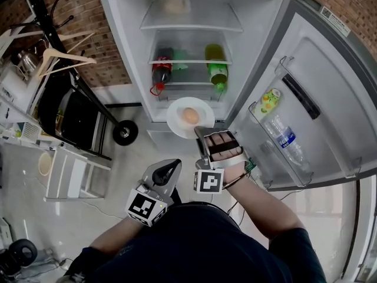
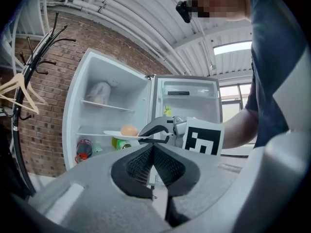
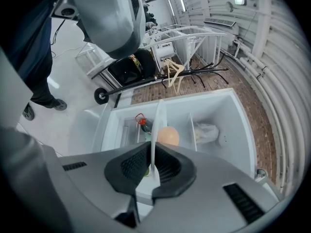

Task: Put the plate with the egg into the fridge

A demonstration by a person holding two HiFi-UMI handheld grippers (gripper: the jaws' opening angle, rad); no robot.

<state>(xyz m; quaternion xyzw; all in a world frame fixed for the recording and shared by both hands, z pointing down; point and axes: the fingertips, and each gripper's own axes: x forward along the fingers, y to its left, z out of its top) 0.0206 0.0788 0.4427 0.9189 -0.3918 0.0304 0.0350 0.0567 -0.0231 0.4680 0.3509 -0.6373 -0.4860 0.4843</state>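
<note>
The fridge (image 1: 126, 52) stands open. The right gripper (image 1: 206, 133) is clamped on the rim of the white plate (image 1: 178, 124), which carries the egg (image 1: 189, 116) and hangs at the fridge's front, 11 o'clock from that gripper. It is not yet on a shelf, so I judge placing and release remain. The left gripper (image 1: 172, 170), at 7 o'clock, is closed and empty.

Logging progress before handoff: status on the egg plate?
Right gripper shut on plate rim, egg on it. Left gripper shut, empty. Plate held before the open fridge, not shelved. Dark bottle and green bottle inside, gap between.
</note>
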